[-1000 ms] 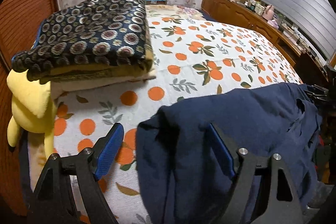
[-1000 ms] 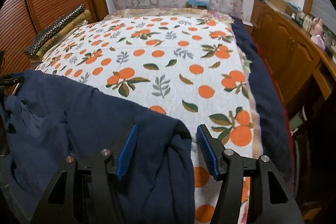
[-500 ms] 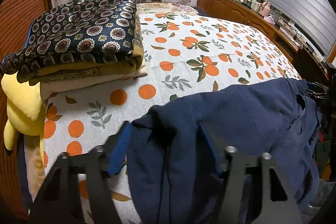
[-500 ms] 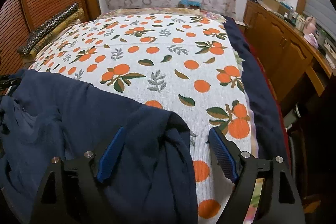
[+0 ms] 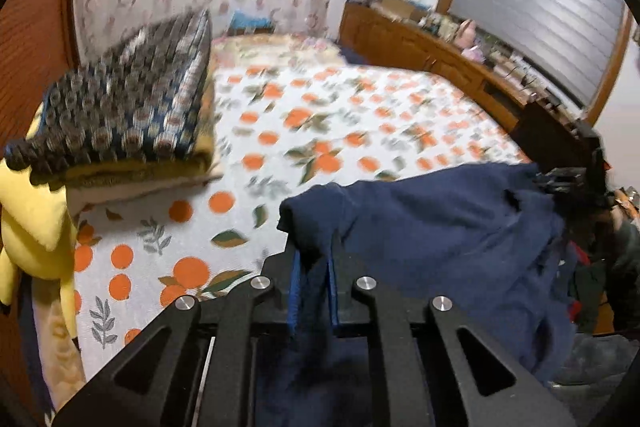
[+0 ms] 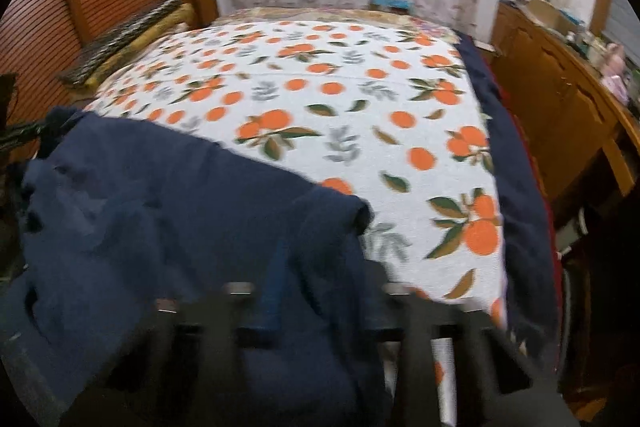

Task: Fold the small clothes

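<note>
Navy knit fabric: one garment [image 5: 452,223] lies across the lower part of both views, at the near edge of one bed [image 5: 360,131] whose cover has an orange-and-leaf print. The left tool [image 5: 313,283] is closing, its blue pads pinching one bunched corner. The right tool [image 6: 316,291] is also closing on the opposite corner, though blurred. At centre left of the left view: one stack of folded patterned textiles [image 5: 128,111]; below it, one yellow plush toy [image 5: 32,227].

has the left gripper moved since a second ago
Yes. The left gripper, closing on the navy garment, lifted its corner up against the orange-print bedspread.
</note>
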Tool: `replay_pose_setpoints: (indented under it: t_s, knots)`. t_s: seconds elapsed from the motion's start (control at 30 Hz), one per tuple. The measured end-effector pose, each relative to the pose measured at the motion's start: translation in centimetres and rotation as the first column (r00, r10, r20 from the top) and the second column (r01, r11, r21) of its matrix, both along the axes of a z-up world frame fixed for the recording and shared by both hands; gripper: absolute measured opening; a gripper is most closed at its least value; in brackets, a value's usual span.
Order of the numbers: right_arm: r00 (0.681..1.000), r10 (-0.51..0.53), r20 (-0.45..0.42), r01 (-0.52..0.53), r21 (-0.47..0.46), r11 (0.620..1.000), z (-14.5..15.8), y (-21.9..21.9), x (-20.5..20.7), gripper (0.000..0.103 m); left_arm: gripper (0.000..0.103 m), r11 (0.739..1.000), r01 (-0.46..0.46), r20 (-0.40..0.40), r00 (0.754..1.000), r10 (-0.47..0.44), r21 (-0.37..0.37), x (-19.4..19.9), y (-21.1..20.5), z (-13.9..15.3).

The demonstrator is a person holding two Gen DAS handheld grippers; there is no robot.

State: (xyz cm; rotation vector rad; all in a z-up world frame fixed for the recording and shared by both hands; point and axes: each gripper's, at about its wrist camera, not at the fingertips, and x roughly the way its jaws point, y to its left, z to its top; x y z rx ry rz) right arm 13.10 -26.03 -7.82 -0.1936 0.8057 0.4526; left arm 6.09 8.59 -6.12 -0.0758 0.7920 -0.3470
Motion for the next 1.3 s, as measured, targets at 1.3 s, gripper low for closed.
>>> replay_pose_setpoints:
  t_s: [1.3]
  knots:
    - [0.912, -0.128, 0.389, 0.14, -0.002, 0.99, 20.4, 0.9, 5.6, 0.02, 0.039, 0.963, -0.247, 0.335, 0.921, 0.199, 0.11, 13.1, 1.8, 14.5]
